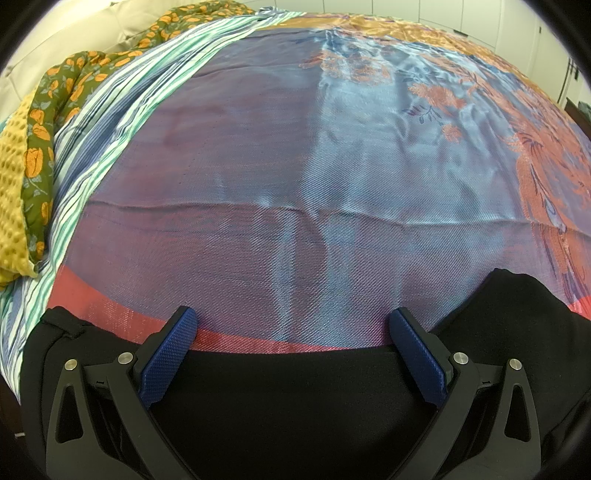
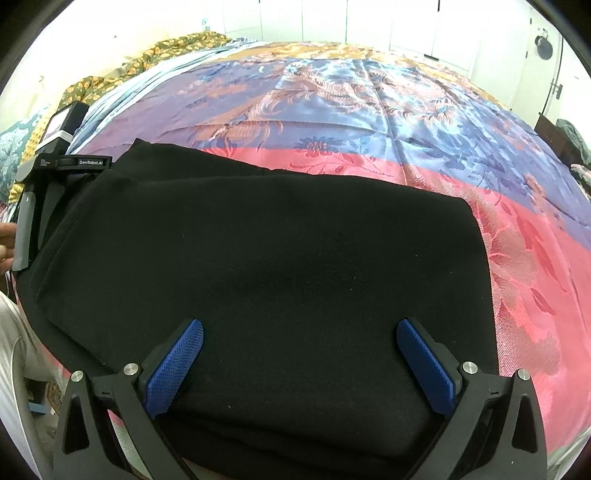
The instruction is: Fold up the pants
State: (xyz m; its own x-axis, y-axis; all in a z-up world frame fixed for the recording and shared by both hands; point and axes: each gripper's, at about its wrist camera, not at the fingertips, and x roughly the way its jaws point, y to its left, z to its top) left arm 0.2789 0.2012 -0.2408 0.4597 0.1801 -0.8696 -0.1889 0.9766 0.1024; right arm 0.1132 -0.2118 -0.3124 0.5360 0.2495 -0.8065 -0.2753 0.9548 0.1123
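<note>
The black pants lie folded into a thick rectangle on the satin bedspread near the bed's front edge. My right gripper hovers over the near part of the fold, open, its blue pads spread wide with nothing between them. In the left wrist view the same pants fill the bottom of the frame. My left gripper is open above their far edge, where black cloth meets the bedspread's red band. The left tool's body shows at the pants' left end.
A striped sheet and an olive quilt with orange flowers lie bunched along the bed's left side. Blue and pink floral bedspread stretches far ahead. White walls and cabinets stand behind the bed. A hand holds the left tool.
</note>
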